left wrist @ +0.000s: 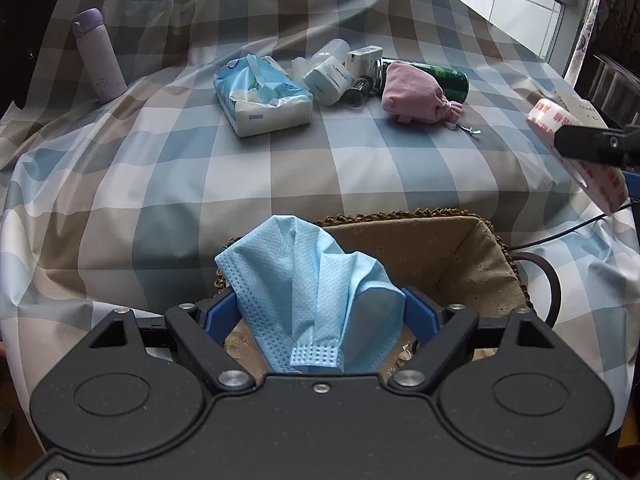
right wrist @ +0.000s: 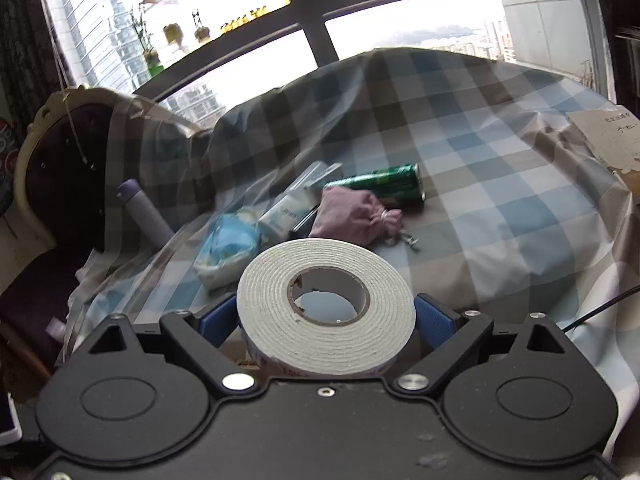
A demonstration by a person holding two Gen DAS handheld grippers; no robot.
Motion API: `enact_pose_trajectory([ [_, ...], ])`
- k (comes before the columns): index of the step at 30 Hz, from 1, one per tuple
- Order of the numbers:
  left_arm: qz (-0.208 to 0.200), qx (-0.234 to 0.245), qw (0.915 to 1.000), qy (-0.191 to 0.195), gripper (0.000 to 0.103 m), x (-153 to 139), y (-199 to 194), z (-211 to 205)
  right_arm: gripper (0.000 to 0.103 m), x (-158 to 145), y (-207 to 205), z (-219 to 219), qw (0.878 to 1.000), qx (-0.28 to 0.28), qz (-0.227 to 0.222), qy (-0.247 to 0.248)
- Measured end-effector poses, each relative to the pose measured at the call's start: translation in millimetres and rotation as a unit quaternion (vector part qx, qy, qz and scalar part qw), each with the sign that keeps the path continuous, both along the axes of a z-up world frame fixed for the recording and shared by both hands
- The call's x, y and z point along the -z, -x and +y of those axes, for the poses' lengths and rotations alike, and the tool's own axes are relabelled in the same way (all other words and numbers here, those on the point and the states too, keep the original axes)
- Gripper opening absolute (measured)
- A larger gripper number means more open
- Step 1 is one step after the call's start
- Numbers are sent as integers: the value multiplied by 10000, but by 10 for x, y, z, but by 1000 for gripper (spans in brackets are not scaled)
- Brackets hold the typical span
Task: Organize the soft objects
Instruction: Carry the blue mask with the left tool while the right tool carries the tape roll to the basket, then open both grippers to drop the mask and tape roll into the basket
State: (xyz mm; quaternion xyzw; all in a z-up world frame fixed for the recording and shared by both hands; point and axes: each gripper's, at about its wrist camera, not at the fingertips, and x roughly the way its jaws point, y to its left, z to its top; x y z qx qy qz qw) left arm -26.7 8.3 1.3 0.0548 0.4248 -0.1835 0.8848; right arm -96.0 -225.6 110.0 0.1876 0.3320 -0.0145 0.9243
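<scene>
My left gripper [left wrist: 320, 312] is shut on a crumpled blue face mask [left wrist: 312, 280] and holds it over the near left part of a brown fabric-lined basket [left wrist: 460, 256]. My right gripper [right wrist: 326, 320] is shut on a white foam tape roll [right wrist: 326, 308], held above the table; the roll also shows at the right edge of the left wrist view [left wrist: 576, 152]. A pink drawstring pouch [left wrist: 416, 94] and a blue tissue pack [left wrist: 264, 96] lie on the checked cloth farther back.
A green can [left wrist: 436, 76], white bottles and small boxes [left wrist: 332, 76] lie clustered behind the pouch. A purple flask [left wrist: 100, 56] stands at the far left. A cardboard box [right wrist: 604, 140] sits at the right. A black cable [left wrist: 552, 236] runs beside the basket.
</scene>
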Motion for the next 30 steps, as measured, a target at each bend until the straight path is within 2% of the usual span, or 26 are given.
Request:
enact_pose_trajectory([
  [3, 47, 17, 10000, -45, 82, 19, 26, -1, 94, 23, 104, 188, 9992, -372, 178, 0],
  [10, 63, -12, 9998, -162, 82, 32, 46, 8, 94, 56, 133, 386, 9966, -768, 286, 32],
  [12, 61, -14, 9998, -177, 84, 30, 46, 7, 95, 74, 108, 396, 9963, -801, 324, -16],
  [13, 55, -14, 9998, -173, 88, 27, 48, 7, 95, 86, 99, 399, 9959, -828, 355, -45],
  [15, 50, -14, 9999, -159, 91, 19, 46, 8, 99, 113, 82, 406, 9952, -878, 425, -97],
  [17, 51, -7, 9998, -175, 91, 18, 40, 4, 101, 126, 70, 399, 9950, -890, 427, -166],
  [30, 30, -1, 9997, -242, 92, 7, 35, -22, 101, 118, 58, 384, 9961, -777, 416, -64],
])
